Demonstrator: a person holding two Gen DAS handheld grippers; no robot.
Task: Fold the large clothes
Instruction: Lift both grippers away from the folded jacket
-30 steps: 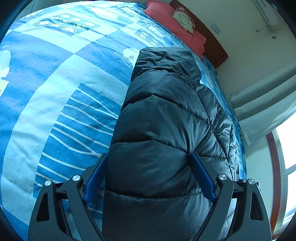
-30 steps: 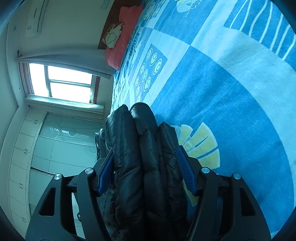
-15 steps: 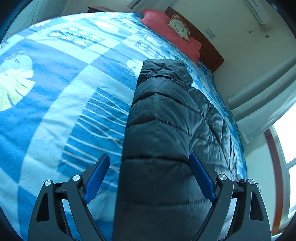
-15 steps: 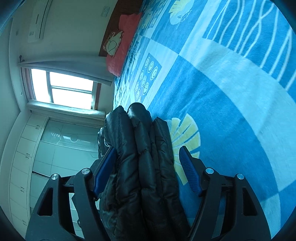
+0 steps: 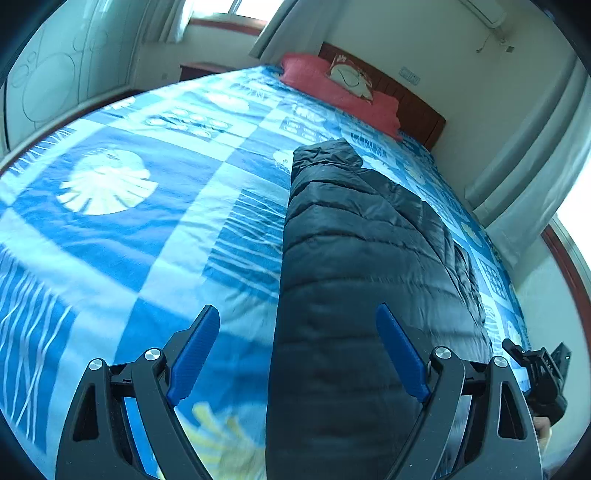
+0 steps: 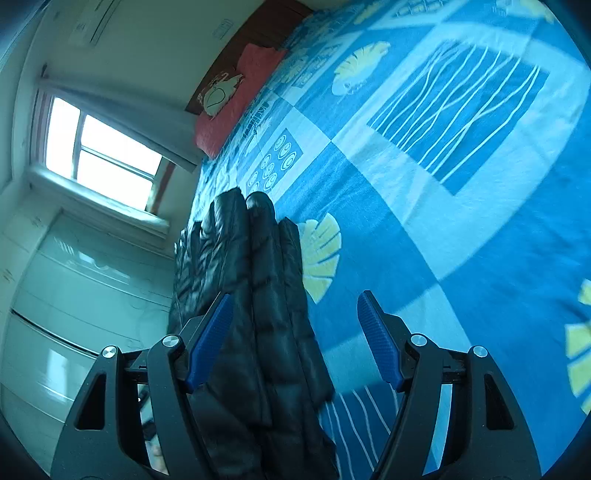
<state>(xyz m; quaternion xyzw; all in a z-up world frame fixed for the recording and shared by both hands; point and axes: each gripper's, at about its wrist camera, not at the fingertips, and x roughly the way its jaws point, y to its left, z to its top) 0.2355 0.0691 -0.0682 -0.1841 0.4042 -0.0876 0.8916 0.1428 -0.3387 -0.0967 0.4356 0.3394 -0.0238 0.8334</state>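
Observation:
A dark quilted puffer jacket (image 5: 362,280) lies folded in a long thick stack on the blue patterned bed cover (image 5: 155,229). My left gripper (image 5: 299,350) is open above its near end; the jacket fills the right half of the gap and touches neither blue pad clearly. In the right wrist view the jacket (image 6: 255,295) shows edge-on as several stacked layers. My right gripper (image 6: 295,336) is open, with the jacket by its left pad and bare bed cover (image 6: 461,184) under the right one. The right gripper's body (image 5: 539,376) shows at the left view's lower right.
Red pillows (image 5: 332,92) and a wooden headboard (image 5: 413,107) lie at the bed's far end. Windows with curtains (image 6: 96,147) and pale wardrobe doors (image 6: 74,295) line the walls. An air conditioner (image 5: 487,11) hangs high on the wall.
Both grippers opened and let go of the jacket, then drew back. The jacket now rests folded on the bed; both views swung to show more of the bed.

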